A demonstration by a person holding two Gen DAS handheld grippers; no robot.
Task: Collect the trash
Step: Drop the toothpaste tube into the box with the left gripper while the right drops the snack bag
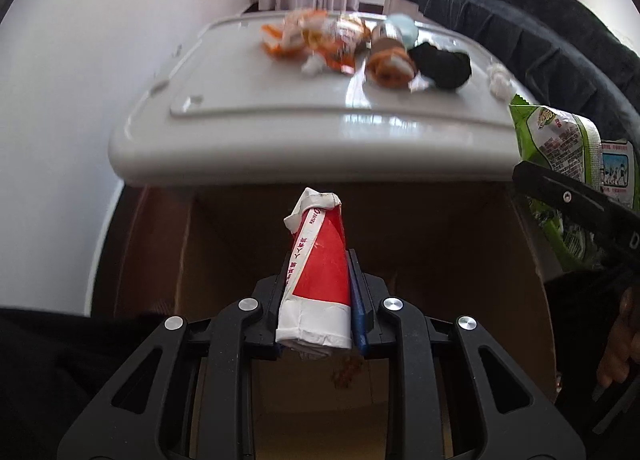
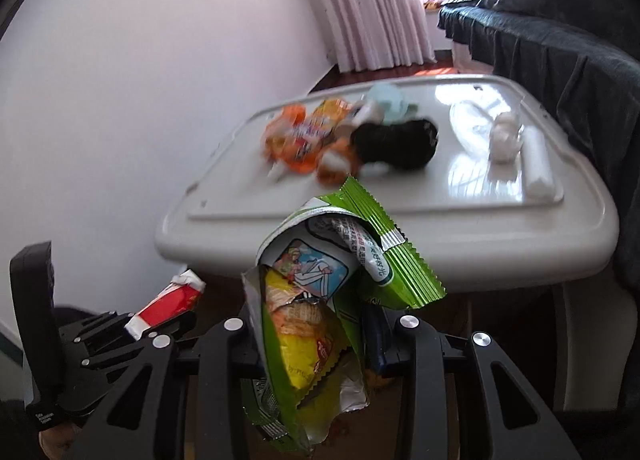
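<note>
Left tongs clamp a crushed red paper cup pointing to 12 o'clock; right tongs grip green snack wrappers.

Your red-and-white paper cup, crushed, has a white strip down its side: "REUSE" reads clearly near the top, then a few red Chinese characters, too small to make out. Your green snack wrapper carries blocks of fine Chinese print plus a cartoon panel; none of it legible. Orange wrappers on the white table are motion-blurred, unreadable.
</note>
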